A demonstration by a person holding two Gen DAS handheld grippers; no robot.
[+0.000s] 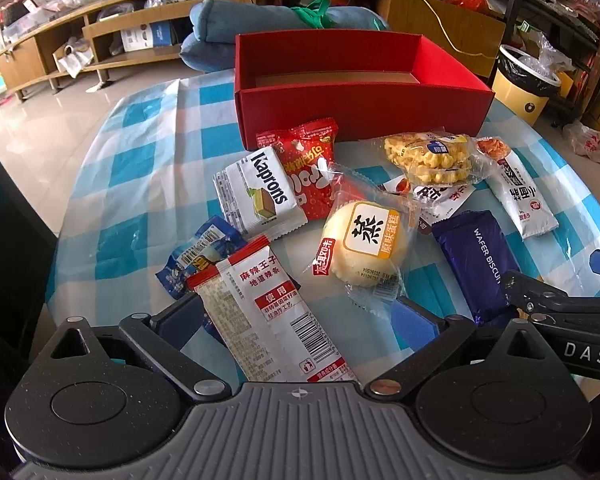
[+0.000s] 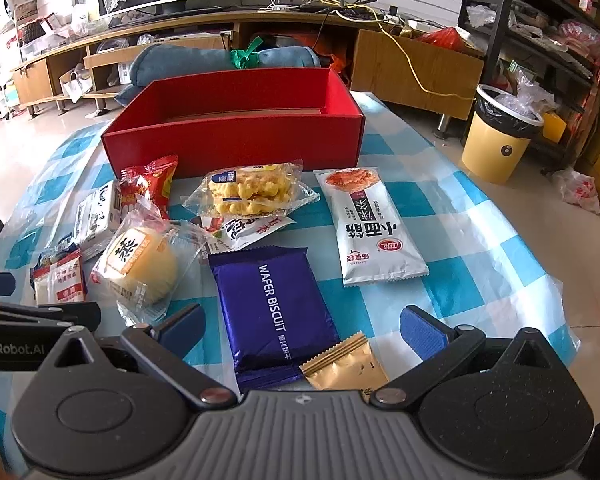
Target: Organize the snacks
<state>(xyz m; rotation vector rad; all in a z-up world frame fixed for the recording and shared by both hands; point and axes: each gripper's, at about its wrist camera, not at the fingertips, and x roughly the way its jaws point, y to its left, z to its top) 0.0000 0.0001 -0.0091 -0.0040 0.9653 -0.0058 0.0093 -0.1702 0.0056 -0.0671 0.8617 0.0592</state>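
Red box [image 2: 236,140] at upper centre, snack packets [image 2: 274,300] scattered below, left gripper [image 1: 300,320] and right gripper [image 2: 300,328] both spread wide, nothing held.

Checked table [image 2: 480,240], red box [image 2: 236,144], snack packets [image 2: 276,304]

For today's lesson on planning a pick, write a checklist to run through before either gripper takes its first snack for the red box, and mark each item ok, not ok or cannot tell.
1. Red box open at the top with room inside: ok, no snacks visible in it.
2. Left gripper open: ok, fingers spread around the white and red spicy strip packet.
3. Right gripper open: ok, purple wafer biscuit pack lies between its fingers.
4. Wafer pack free of neighbours: not ok, a gold sachet touches its near corner.
5. Steamed cake free to lift: cannot tell, wrappers overlap around it.
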